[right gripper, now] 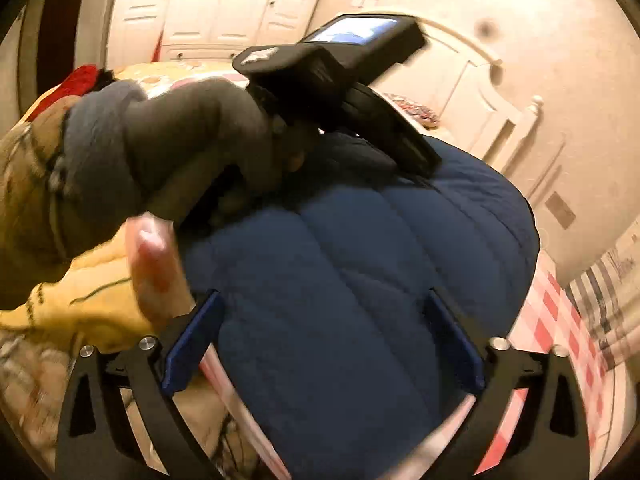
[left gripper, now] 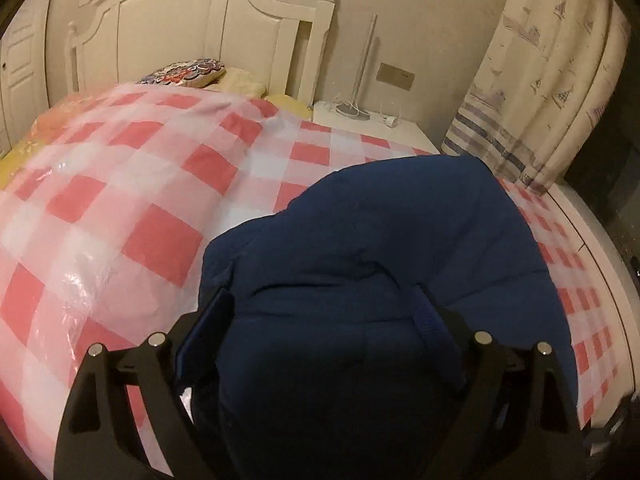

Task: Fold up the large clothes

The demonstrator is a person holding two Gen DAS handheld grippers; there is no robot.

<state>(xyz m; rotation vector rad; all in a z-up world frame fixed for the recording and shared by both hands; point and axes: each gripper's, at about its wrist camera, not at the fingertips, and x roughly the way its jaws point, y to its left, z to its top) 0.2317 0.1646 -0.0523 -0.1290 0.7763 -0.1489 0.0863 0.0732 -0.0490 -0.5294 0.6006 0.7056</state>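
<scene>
Both grippers are working a fold into the jacket [left gripper: 380, 264], which is lying bunched on the bed [left gripper: 120, 184] near its foot edge. The left gripper [left gripper: 320, 320] and the right gripper [right gripper: 320, 336] are both straddling padding, fingers apart. Next, probably closing on cloth and carrying it across.

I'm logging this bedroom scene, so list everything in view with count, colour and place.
Padded jacket: one, navy, bunched on the bed between both grippers' fingers.
Checked cover: one, pink and white, over the bed.
Headboard: one, cream, far end.
Patterned cushion: one, multicoloured, by the headboard.
Nightstand: one, white, beside the bed.
Curtain: one, cream with blue print, right.
Wardrobe: one, white, far wall.
Left gripper: black, open over the jacket.
Right gripper: black, open over the jacket.
</scene>
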